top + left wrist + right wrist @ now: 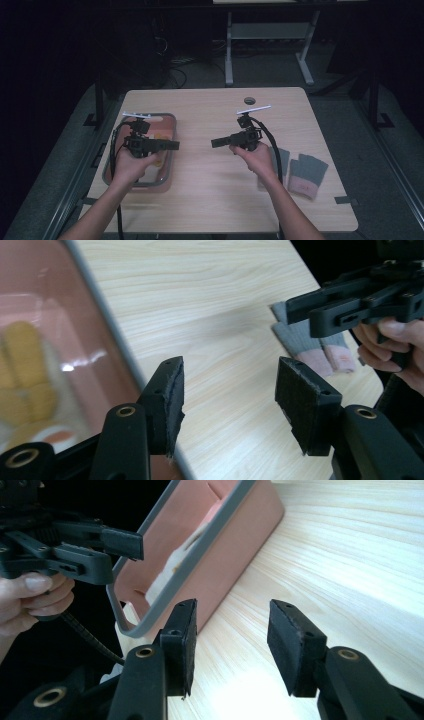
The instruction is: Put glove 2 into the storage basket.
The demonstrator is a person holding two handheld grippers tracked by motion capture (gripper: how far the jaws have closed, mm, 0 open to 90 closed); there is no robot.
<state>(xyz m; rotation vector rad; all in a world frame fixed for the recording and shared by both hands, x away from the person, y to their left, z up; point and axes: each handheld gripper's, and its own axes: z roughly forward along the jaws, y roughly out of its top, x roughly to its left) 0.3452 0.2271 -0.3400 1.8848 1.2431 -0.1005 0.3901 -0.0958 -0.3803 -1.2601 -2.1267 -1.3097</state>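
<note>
Your left gripper [172,145] hangs over the pink tray [170,120], jaws partly apart with nothing between them. Your right gripper [216,142] hovers above the bare table [210,105], also part-open and empty. Grey socks [307,172] lie by your right wrist.

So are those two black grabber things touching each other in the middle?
Apart. The high view shows bare table between the left gripper and the right gripper, which point at each other with nothing between either's jaws.
</note>
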